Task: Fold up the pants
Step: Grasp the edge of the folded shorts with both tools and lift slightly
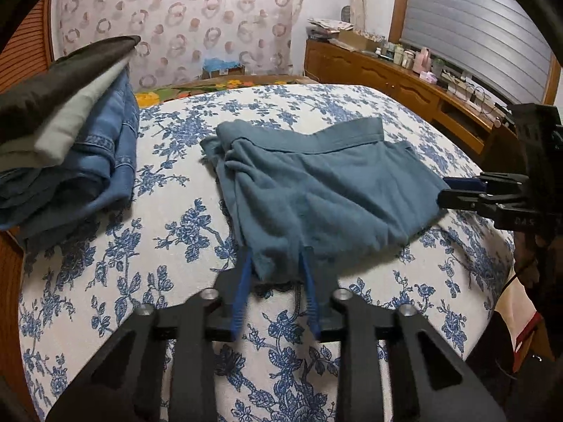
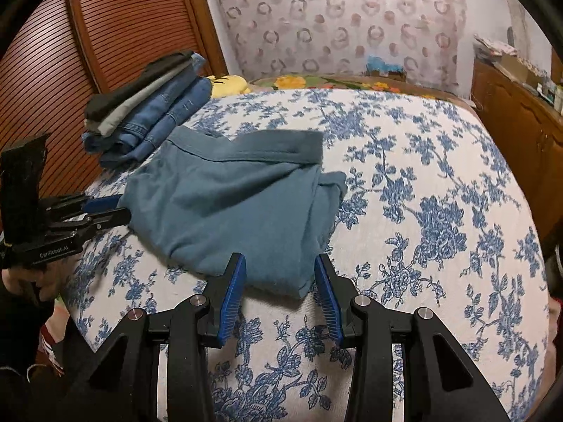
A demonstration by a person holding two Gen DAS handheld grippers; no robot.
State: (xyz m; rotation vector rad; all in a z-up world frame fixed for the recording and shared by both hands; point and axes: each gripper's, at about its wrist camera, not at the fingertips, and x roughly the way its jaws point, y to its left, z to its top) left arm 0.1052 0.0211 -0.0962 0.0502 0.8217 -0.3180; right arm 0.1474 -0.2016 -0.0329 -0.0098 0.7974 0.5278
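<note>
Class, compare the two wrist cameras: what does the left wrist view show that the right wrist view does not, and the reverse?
Only the left wrist view shows the shuttered window and the items along the dresser top. Only the right wrist view shows the slatted wooden door in full and a yellow plush. Both show the teal pants, the clothes stack, the floral bedspread and both open grippers: left, right.

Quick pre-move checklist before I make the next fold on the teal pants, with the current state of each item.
1. Left gripper open, straddling the near edge of the teal pants: ok.
2. Right gripper open at the pants' corner: ok.
3. Either gripper clamped on cloth: not ok.
4. Pants lying flat: not ok, wrinkled and bunched.
5. Folded clothes stack apart from the pants: ok.
6. Layers each gripper would catch: cannot tell.
</note>
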